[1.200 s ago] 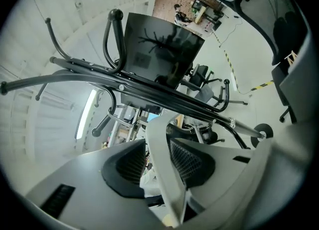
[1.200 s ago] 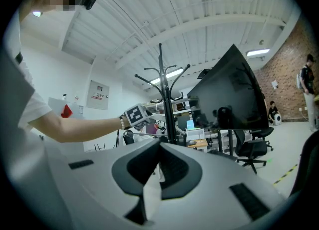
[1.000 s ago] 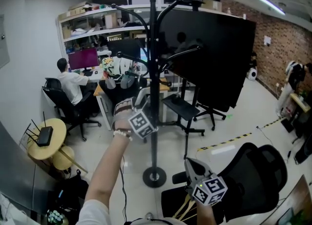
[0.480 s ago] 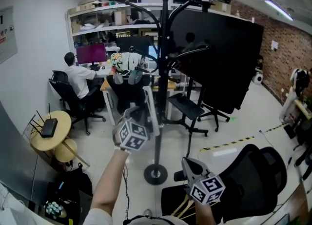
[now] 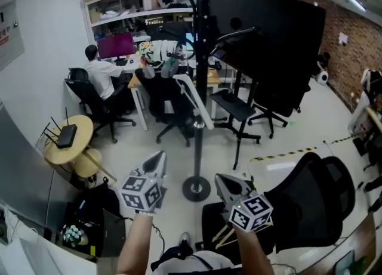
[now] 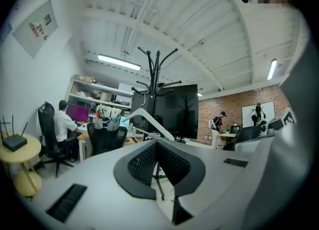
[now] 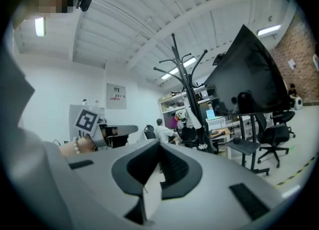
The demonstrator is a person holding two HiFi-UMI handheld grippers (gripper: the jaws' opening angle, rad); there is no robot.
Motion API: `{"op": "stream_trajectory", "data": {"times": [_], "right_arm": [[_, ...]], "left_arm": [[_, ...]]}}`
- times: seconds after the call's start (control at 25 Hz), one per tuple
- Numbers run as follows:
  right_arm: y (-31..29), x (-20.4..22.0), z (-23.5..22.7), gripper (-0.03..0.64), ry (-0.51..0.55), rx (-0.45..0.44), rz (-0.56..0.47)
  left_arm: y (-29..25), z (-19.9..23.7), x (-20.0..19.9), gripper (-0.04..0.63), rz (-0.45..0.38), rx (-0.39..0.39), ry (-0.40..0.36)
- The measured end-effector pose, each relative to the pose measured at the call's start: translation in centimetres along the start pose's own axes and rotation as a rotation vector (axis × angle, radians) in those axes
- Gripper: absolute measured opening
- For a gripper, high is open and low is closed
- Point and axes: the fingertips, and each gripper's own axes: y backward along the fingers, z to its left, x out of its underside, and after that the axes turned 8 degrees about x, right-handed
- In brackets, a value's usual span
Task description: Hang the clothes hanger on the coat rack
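Observation:
The black coat rack (image 5: 197, 77) stands mid-floor on a round base (image 5: 196, 188). A white clothes hanger (image 5: 192, 98) hangs from one of its lower arms, free of both grippers. My left gripper (image 5: 160, 155) is low and near me, left of the base, shut with nothing in it. To the right of the base my right gripper (image 5: 219, 178) is likewise shut and empty. In the left gripper view the shut left gripper (image 6: 156, 141) points level at the coat rack (image 6: 157, 74) and hanger (image 6: 144, 116). The right gripper view has the right gripper (image 7: 160, 144), coat rack (image 7: 182, 69) and hanger (image 7: 192, 116).
A black office chair (image 5: 316, 202) is close at my right. A large black screen (image 5: 268, 47) on a stand fills the back right. Behind the rack are a desk chair (image 5: 170, 104) and a person seated at a desk (image 5: 101, 74). A round wooden table (image 5: 68, 142) is at left.
My left gripper let go of the hanger at the rack, pulled back towards me and down, rolled over and shut. The hanger stays on the rack. The right gripper shifted slightly.

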Motion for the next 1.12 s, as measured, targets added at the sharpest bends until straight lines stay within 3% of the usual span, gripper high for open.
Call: {"op": "stream_trajectory", "data": {"times": [0.36,0.68,1.12], "right_arm": [[1.4,3.7,2.1,0.006,-0.049,-0.034,0.034],[3.9,6.1,6.5,0.006,-0.071,-0.008,0.083],[9.1,10.3,14.2,0.005,-0.107,0.082,0.158]], "left_arm": [[10.0,-2.7,9.9,0.002,0.123,-0.064,0.171],[13.9,-7.1,14.1,0.002,0.179,0.115,0.271],[17.8,-12.0,15.7,0.002,0.252,0.290,0.263]]}}
